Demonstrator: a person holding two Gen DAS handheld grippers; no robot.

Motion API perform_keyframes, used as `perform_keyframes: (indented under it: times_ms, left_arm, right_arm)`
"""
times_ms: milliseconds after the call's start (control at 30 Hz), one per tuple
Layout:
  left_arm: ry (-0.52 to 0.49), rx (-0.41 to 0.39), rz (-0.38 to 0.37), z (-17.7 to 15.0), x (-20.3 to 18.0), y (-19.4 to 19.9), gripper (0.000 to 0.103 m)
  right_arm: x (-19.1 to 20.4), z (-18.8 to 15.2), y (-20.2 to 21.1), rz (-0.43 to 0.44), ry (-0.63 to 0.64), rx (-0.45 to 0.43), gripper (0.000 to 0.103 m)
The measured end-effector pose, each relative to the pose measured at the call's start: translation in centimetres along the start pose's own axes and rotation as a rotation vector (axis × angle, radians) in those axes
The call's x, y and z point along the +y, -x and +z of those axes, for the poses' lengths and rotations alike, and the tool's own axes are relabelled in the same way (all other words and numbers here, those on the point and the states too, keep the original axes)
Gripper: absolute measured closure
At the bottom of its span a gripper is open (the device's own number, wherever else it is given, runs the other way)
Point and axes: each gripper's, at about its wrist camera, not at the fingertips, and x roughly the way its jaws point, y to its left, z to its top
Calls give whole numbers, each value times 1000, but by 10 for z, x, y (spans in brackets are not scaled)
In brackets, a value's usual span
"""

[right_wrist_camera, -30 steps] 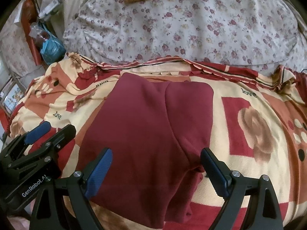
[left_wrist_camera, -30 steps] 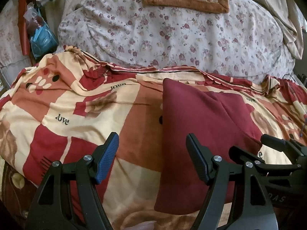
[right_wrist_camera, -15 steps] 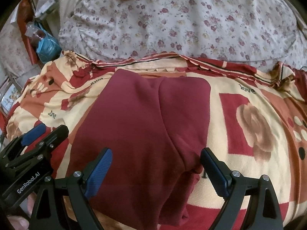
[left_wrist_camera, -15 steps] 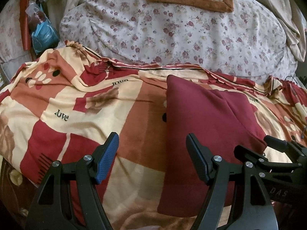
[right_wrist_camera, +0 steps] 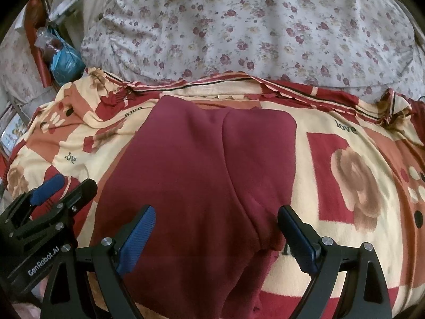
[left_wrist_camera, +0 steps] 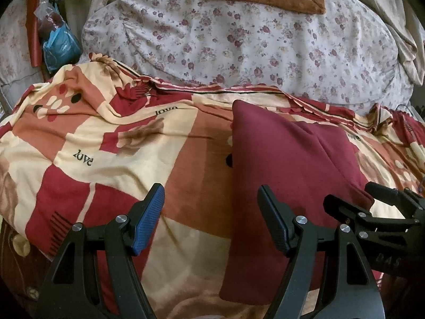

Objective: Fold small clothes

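Left gripper (left_wrist_camera: 211,219): jaws wide apart, nothing held, above blanket (left_wrist_camera: 111,159) beside garment's left edge. Right gripper (right_wrist_camera: 216,238): jaws wide apart, nothing held, over garment's near part. Maroon garment (right_wrist_camera: 186,175): flat on blanket, partly folded. Floral quilt (right_wrist_camera: 265,34): behind blanket.

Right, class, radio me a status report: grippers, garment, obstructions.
Left gripper open, empty. Right gripper open above maroon garment. Garment flat on blanket. Nothing in the way.

Bed's got a fuzzy red, cream and orange patchwork blanket (left_wrist_camera: 111,159) with "love" printed on it, a white floral-print duvet (right_wrist_camera: 265,32) bunched behind, and a blue plastic bag (left_wrist_camera: 59,47) stuffed beside it.
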Motion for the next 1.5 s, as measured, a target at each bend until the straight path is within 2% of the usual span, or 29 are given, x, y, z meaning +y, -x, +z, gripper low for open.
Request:
perform_keyframes:
  times_ms: [600, 1500]
  left_arm:
    - [25, 22, -2, 7, 4, -16, 30]
    - [21, 31, -1, 11, 4, -19, 30]
  right_arm:
    - [5, 13, -16, -11, 10, 20, 11]
    - [-1, 15, -20, -14, -4, 29, 11]
